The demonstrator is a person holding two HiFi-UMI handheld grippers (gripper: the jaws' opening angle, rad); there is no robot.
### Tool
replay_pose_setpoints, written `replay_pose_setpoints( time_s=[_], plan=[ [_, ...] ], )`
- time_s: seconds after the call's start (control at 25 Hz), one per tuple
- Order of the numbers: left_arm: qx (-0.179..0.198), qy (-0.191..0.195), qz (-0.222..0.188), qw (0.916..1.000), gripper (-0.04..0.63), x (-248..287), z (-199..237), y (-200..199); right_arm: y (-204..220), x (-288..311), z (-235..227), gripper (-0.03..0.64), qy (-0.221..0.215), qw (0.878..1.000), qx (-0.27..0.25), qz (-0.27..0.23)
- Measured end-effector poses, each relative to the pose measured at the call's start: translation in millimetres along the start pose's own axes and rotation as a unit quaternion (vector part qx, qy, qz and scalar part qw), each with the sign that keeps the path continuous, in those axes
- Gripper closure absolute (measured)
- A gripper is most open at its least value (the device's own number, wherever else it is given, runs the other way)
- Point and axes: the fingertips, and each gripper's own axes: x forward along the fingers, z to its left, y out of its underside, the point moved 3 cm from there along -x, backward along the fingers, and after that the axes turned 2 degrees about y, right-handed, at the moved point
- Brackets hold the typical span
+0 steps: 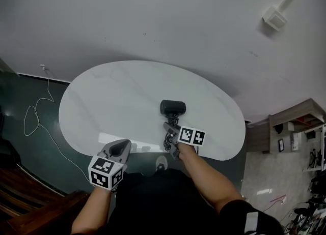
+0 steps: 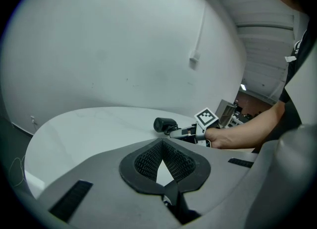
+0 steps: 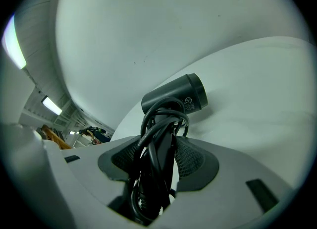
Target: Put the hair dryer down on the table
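1. The right gripper's [image 3: 161, 143] jaws were clamped on the handle of the black hair dryer [image 3: 173, 98], with its cord [image 3: 148, 173] wound round that handle.
2. A small round label [image 3: 188, 101] on the barrel was too small to read.
3. The barrel sat low over the white table [image 1: 112, 101], near its near edge; whether it touched the table could not be told.
4. The left gripper [image 2: 160, 143], at the near edge further left, had its jaws closed tip to tip on nothing.

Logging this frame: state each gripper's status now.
Left gripper: closed, empty.
Right gripper: closed on the black plastic hair dryer, at its cord-wrapped handle.
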Motion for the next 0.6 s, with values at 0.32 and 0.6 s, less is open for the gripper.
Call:
replay_pose_setpoints(
  time_s=[0.32,0.6],
  plan=[
    [-0.014,-0.030,0.005,0.9994,0.584,1.3,0.4,0.1,-8.9,34.9,-9.0,0.417,0.017,0.999,-0.018,0.022],
    [-0.025,-0.044,0.006,0.9987,0.584,-0.3,1.7,1.9,-6.4,45.6,-11.3,0.417,0.026,0.998,-0.042,0.027]
  ],
)
